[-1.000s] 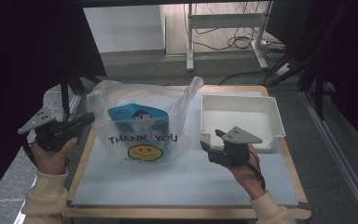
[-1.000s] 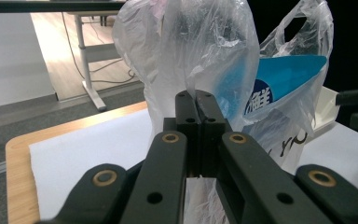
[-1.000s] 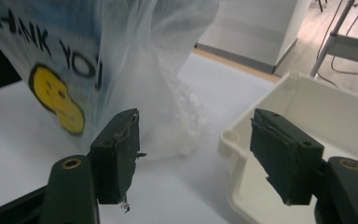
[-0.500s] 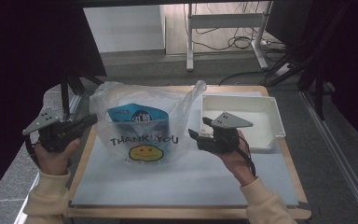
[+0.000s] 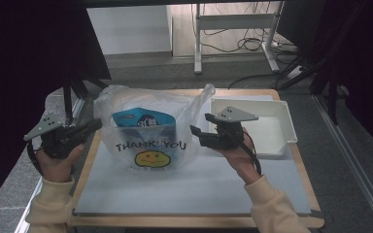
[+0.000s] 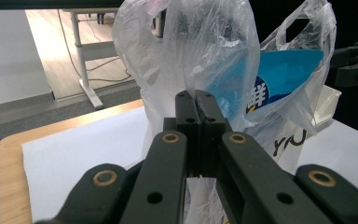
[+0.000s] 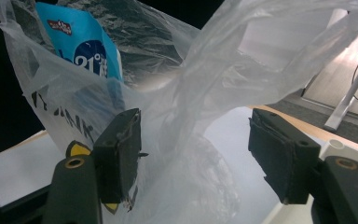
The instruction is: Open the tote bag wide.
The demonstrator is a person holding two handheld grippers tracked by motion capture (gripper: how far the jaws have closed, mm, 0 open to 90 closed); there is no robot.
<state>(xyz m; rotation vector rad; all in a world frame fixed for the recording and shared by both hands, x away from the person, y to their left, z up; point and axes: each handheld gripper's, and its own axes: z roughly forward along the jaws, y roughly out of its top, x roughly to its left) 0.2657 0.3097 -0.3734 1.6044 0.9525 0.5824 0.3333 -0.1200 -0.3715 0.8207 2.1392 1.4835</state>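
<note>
my plastic bag [image 5: 150, 141] stands in the middle of the tabletop [image 5: 199, 189], on the white sheet, with a blue packet [image 5: 143, 121] inside it and a smiley face on the front. just to its right sits a white tray [image 5: 281, 131]. the bag is thin and soft, so i think it will crinkle, slip and flop if i let go, and it could tear if i pull hard. the packet inside looks light, but it may make the bag tip. i think the best place to grab is up high, at the handle loops or the rim, where the plastic bunches up. my left gripper [image 5: 85, 130] is at the left side of the bag, and its jaws are squeezed tight together on the bag's left edge [image 6: 186, 100]. my left hand [image 5: 56, 162] holds it low and level, pointing right. my right gripper [image 5: 196, 136] is at the right side of the bag, pointing left, with its jaws wide apart. in the right gripper view some plastic hangs between them, but the pads are not pressing on it. my right hand [image 5: 238, 158] is under it, wrist lifted.
</note>
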